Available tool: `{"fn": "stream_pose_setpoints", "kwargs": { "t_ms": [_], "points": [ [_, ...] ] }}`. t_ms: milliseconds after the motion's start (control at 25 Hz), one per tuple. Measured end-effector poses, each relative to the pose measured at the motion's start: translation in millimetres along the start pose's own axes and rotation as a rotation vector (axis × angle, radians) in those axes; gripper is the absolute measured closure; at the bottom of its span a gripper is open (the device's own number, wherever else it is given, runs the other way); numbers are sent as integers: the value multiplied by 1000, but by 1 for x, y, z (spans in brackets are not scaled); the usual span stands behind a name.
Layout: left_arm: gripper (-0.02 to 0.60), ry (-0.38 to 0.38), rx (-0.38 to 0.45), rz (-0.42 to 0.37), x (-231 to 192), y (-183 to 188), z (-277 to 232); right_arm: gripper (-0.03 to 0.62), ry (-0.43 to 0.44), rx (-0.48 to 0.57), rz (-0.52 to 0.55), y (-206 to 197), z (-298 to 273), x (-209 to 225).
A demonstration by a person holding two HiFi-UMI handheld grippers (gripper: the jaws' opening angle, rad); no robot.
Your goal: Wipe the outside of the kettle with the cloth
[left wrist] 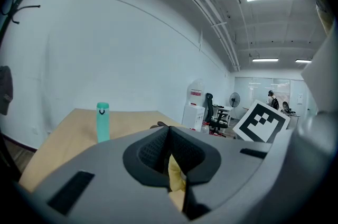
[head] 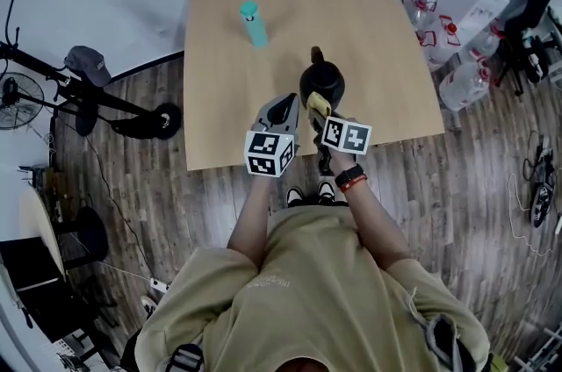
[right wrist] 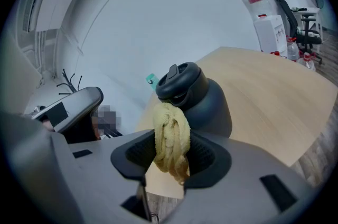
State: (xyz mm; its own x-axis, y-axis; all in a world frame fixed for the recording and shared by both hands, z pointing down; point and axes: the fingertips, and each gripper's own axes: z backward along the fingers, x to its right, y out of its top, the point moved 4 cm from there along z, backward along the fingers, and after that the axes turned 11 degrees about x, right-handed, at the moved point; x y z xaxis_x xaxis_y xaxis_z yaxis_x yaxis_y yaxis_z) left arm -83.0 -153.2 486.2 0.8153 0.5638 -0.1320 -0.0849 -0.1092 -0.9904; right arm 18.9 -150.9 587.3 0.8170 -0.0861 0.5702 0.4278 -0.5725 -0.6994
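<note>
A black kettle stands near the front edge of the wooden table. My right gripper is shut on a bunched yellow cloth, which it holds against the kettle's near side. In the right gripper view the cloth sticks up from the jaws just under the kettle's lid. My left gripper hovers just left of the kettle with its jaws shut. A sliver of yellow shows in the gap below its pads.
A teal bottle stands upright farther back on the table, left of the kettle. Water jugs and a dispenser crowd the floor to the right. A fan and dark stands sit to the left.
</note>
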Motion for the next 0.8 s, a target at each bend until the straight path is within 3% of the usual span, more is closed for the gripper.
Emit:
{"fn": "stream_pose_setpoints", "kwargs": {
  "t_ms": [240,520,800],
  "points": [
    [557,-13,-8,4,13,-5,-6,428,-24,-7,46,3,14,17],
    [557,-25,-25,-5,31,-9,-14,428,-69,-21,214,14,27,37],
    [557,-22,-28,-8,36,-11,-19,428,-109,1,257,31,30,61]
  ]
}}
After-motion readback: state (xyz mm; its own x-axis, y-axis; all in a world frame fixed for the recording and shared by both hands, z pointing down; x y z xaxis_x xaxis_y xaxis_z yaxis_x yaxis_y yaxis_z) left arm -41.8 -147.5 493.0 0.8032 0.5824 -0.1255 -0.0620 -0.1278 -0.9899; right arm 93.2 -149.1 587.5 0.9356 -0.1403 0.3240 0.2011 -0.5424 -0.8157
